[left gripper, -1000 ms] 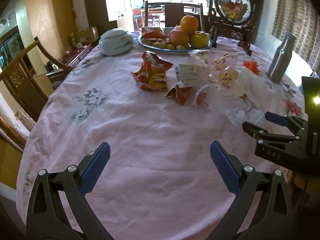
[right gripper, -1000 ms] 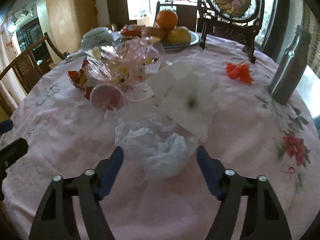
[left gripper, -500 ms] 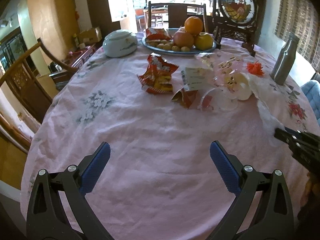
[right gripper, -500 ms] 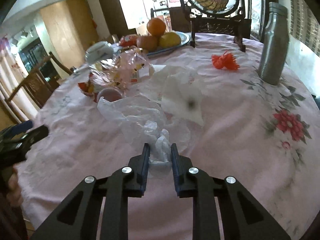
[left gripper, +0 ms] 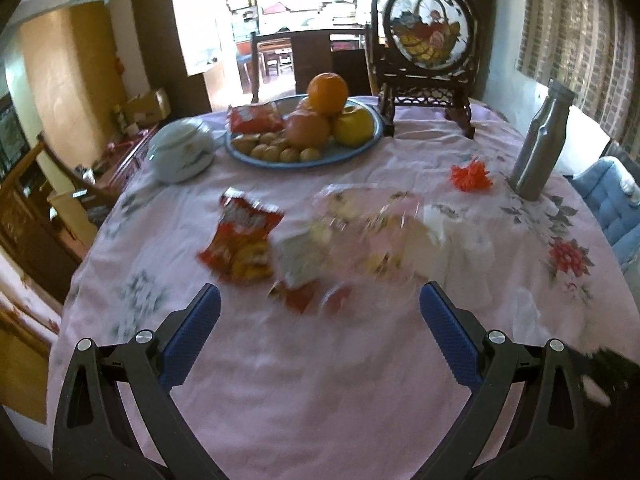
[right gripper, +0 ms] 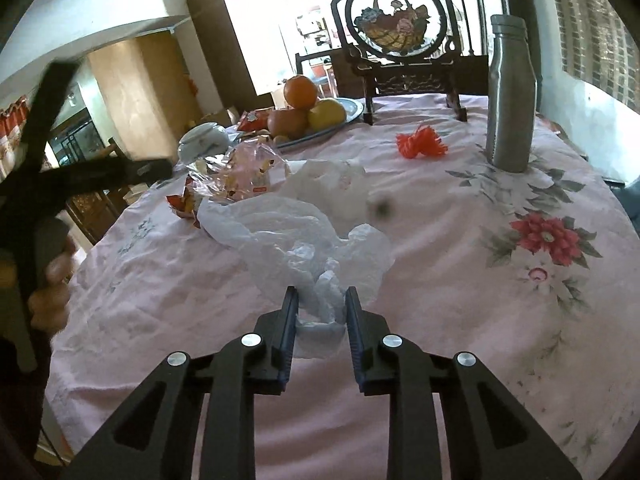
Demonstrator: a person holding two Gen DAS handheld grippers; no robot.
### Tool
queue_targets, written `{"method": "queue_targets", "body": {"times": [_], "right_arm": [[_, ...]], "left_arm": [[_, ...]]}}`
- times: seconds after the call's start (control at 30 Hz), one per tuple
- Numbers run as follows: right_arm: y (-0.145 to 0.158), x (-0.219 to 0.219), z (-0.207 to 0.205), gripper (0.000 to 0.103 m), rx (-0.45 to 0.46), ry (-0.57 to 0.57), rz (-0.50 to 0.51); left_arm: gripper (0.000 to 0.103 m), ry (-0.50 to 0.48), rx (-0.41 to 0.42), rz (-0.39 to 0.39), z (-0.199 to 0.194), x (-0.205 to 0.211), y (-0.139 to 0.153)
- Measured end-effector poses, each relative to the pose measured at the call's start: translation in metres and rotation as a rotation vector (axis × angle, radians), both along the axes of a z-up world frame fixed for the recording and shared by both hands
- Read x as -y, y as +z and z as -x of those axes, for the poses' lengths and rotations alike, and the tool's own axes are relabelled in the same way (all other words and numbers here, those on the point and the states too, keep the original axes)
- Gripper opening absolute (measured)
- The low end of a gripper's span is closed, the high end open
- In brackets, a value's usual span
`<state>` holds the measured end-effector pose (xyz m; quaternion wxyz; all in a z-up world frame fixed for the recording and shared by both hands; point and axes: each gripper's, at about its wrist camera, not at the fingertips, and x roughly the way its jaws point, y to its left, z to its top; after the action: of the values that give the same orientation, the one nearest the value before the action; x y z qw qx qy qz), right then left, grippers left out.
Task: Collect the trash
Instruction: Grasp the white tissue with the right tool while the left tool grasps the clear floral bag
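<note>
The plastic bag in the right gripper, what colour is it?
Translucent white plastic bag, clearest in the right wrist view.

- Our left claw (left gripper: 320, 308) hangs wide open above the pink-clothed table (left gripper: 320, 400), gripping nothing.
- Just ahead we see a red snack bag (left gripper: 240, 240) and blurred clear wrappers (left gripper: 372, 236).
- Farther back we see a fruit plate (left gripper: 304, 136), a white lidded bowl (left gripper: 180, 152), a red-orange scrap (left gripper: 471, 174) and a steel bottle (left gripper: 540, 140).
</note>
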<state>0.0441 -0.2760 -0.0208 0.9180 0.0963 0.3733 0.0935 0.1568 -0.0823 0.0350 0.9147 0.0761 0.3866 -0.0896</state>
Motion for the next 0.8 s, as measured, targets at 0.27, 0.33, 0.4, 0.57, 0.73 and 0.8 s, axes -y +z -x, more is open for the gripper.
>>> {"method": "queue_targets", "body": {"times": [0.27, 0.33, 0.4, 0.57, 0.73, 0.8], "right_arm": [[0.001, 0.001, 0.002, 0.026, 0.029, 0.014, 0.023], [0.000, 0.003, 0.002, 0.026, 0.027, 0.017, 0.013], [0.000, 0.003, 0.002, 0.026, 0.031, 0.018, 0.016], [-0.001, 0.004, 0.002, 0.027, 0.029, 0.019, 0.014], [-0.003, 0.005, 0.001, 0.028, 0.022, 0.007, 0.013], [-0.003, 0.005, 0.001, 0.028, 0.020, 0.002, 0.015]], "left_arm": [[0.096, -0.017, -0.024, -0.065, -0.039, 0.041, -0.015], [0.095, -0.027, -0.014, -0.093, -0.044, 0.048, -0.017], [0.089, -0.039, -0.009, -0.125, -0.049, 0.054, -0.022], [0.060, -0.069, -0.072, -0.179, -0.067, 0.063, -0.039], [0.023, -0.081, -0.155, -0.143, -0.076, 0.058, -0.048], [0.011, -0.097, -0.131, -0.144, -0.072, 0.057, -0.043]]}}
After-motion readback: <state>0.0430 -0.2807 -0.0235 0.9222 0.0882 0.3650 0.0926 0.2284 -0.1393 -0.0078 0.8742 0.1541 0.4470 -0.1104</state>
